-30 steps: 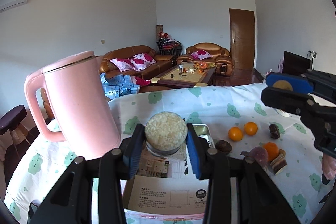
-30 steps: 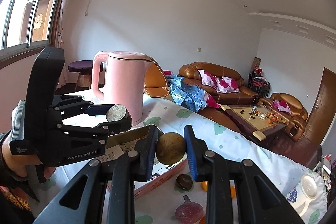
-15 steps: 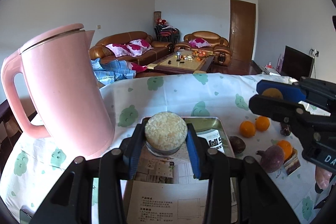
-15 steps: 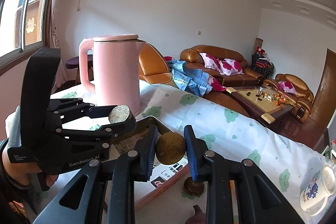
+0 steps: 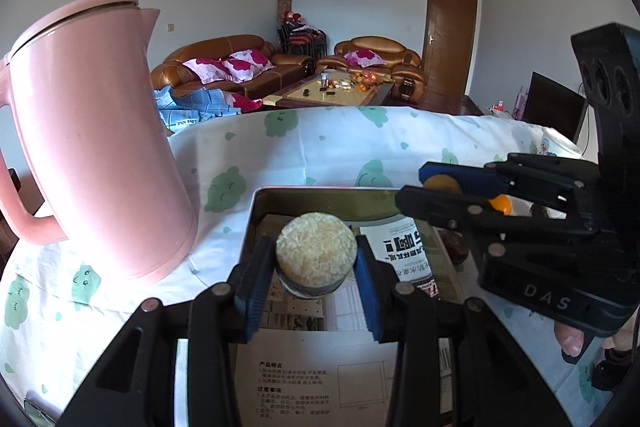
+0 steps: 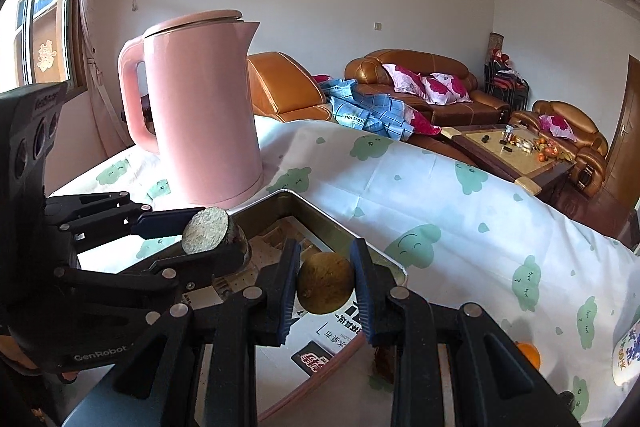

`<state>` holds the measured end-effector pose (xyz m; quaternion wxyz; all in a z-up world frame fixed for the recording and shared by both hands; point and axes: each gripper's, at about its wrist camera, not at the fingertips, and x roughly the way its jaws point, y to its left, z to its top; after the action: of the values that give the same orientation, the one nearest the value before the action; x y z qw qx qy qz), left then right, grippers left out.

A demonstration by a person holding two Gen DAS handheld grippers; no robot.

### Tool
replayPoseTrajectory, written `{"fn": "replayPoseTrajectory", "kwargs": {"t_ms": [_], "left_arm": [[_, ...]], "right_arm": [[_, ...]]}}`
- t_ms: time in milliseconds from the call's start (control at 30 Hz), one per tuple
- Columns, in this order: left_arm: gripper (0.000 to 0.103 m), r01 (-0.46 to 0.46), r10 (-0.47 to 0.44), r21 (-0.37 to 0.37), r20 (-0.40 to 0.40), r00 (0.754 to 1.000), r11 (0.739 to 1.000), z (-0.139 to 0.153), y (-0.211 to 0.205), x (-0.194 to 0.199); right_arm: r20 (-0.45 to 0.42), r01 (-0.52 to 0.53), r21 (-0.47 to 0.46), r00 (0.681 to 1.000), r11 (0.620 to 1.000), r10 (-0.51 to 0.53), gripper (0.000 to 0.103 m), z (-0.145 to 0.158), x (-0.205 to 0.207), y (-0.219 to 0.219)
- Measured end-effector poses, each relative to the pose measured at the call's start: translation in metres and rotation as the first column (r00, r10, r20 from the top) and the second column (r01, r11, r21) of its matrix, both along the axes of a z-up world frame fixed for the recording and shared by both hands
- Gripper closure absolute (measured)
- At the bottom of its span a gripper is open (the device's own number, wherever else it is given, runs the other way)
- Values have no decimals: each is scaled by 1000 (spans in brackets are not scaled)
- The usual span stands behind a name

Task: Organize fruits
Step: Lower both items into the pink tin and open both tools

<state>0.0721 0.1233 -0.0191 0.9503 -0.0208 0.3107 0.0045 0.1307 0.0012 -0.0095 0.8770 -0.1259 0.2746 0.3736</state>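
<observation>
My left gripper [image 5: 315, 255] is shut on a round piece of fruit [image 5: 316, 253] with a pale, rough flat top and a dark rim. It hangs low over the open metal tin [image 5: 256, 211], whose floor is lined with printed paper. My right gripper [image 6: 325, 259] is shut on a small brownish-green round fruit [image 6: 325, 285] above the tin's near right corner [image 6: 394, 269]. In the left wrist view the right gripper [image 5: 416, 183] reaches in from the right over the tin's far rim. In the right wrist view the left gripper [image 6: 208, 241] comes in from the left, holding the round piece [image 6: 206, 231].
A tall pink kettle [image 5: 88, 147] stands close to the tin's left side, on a white tablecloth with green cloud prints [image 6: 440, 211]. An orange [image 6: 529, 355], a dark fruit [image 5: 456, 247] and a patterned mug [image 6: 628, 359] lie to the tin's right. Sofas and a coffee table stand beyond the table.
Both grippers have sunk and moved forward over the tin, each keeping its fruit. The right gripper has drawn closer to the left one, and the kettle looms larger.
</observation>
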Motion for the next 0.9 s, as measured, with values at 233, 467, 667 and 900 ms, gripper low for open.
{"fn": "replayPoseTrajectory", "kwargs": {"t_ms": [233, 467, 667, 900], "left_arm": [[62, -3, 3, -10, -6, 1000, 1000, -2, 4, -1], [62, -16, 17, 39, -24, 1000, 999, -7, 0, 1], [62, -27, 30, 53, -53, 998, 998, -13, 2, 4], [62, -30, 34, 60, -66, 997, 998, -17, 2, 6]], "right_arm": [[-28, 11, -7, 1000, 1000, -11, 75, -5, 13, 9], [-70, 9, 1, 997, 1000, -9, 75, -14, 12, 9], [-102, 22, 8, 995, 1000, -21, 75, -21, 12, 5], [-122, 9, 12, 993, 1000, -8, 75, -28, 7, 8]]}}
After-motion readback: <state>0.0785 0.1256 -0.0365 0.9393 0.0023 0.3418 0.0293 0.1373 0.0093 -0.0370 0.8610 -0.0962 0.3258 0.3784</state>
